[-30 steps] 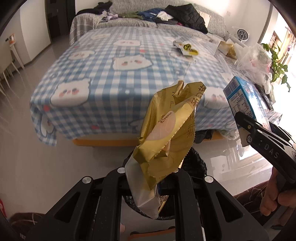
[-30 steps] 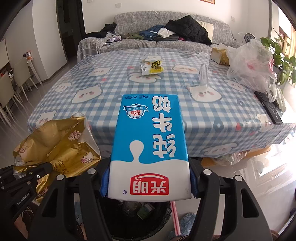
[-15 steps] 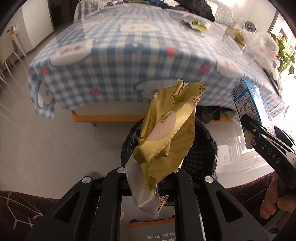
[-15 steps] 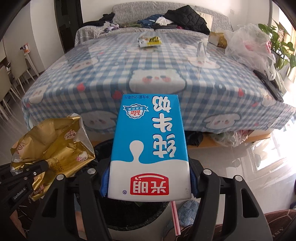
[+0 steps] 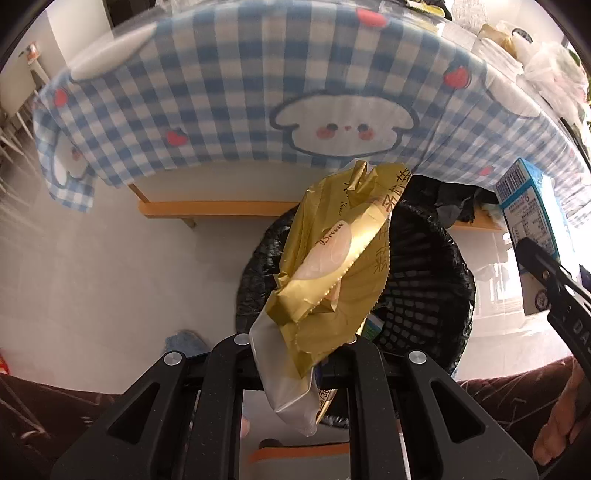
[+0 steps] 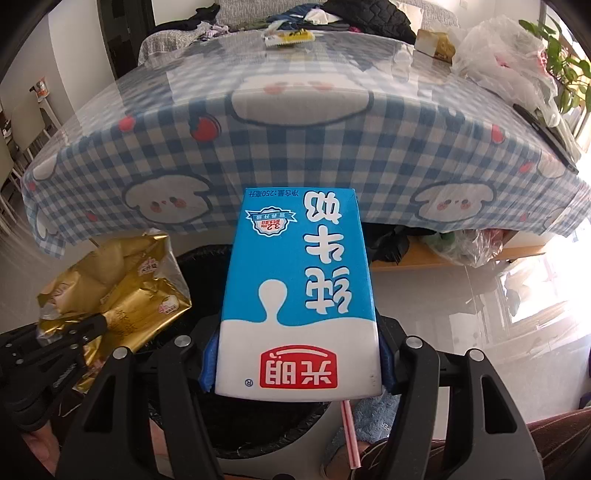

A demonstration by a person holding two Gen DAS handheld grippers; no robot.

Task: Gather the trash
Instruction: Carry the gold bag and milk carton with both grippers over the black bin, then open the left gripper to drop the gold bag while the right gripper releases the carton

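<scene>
Left wrist view: the left hand-held gripper (image 5: 295, 354) pinches a crumpled gold foil snack wrapper (image 5: 332, 266) above the black-lined mesh waste bin (image 5: 436, 295), unreleased.

Right wrist view: the right hand-held gripper (image 6: 295, 365) clamps a blue-and-white milk carton (image 6: 299, 295) over the bin; a yellow-white packet (image 6: 288, 36) remains on the checked tabletop (image 6: 332, 140).

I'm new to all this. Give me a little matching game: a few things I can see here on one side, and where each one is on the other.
Things:
1. gold wrapper
2. blue milk carton
3. black bin
4. white plastic bag

Places:
A. on the checked tablecloth
B. on the floor by the table
C. in the left gripper
D. in the right gripper

Pairs: 1-C, 2-D, 3-B, 4-A
</scene>
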